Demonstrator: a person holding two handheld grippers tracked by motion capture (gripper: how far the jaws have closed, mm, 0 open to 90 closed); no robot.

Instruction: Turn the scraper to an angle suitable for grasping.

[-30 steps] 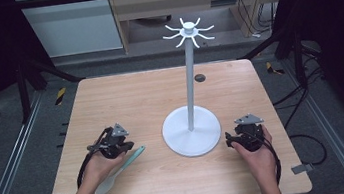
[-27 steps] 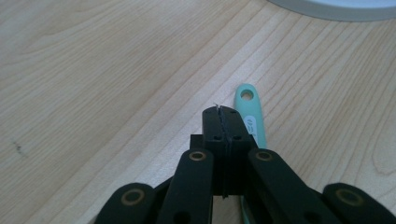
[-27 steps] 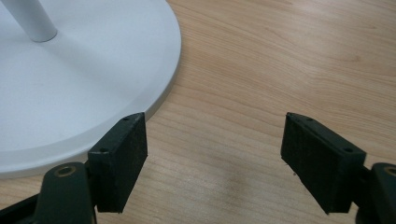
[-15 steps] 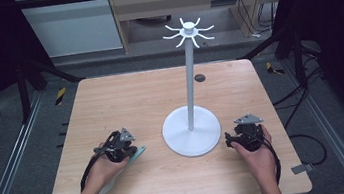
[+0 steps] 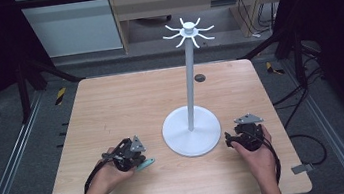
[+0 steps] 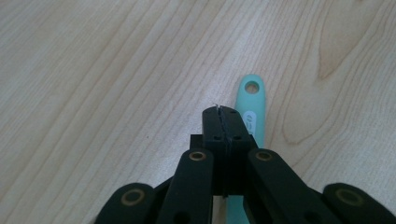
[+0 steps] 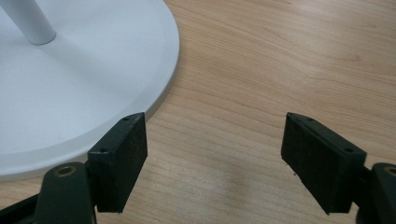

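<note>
Black jaws of my left gripper [image 6: 223,116] are pressed flat together, and in the left gripper view a mint-green plastic handle with a hanging hole at its end [image 6: 252,105] pokes out past their tips toward the upper right of the frame. I cannot tell whether the jaws pinch it or merely sit over it; the handle seems to lie flat on the pale wooden table [image 6: 93,70]. In the high view that left gripper [image 5: 128,155] sits at lower left of centre, the green tip [image 5: 144,164] showing just beside it.

My right gripper [image 7: 212,154] has its jaws spread wide over bare wood with nothing between them, its left pad just beside the rim of the round white base of the tall white stand [image 7: 84,88]. That stand rises at centre of the high view to a crown of curved white hooks [image 5: 187,30].

I judge this the pickup step: securing the handle. Next I'd need a confirmed grip, then a lift toward a hook, hole first.
</note>
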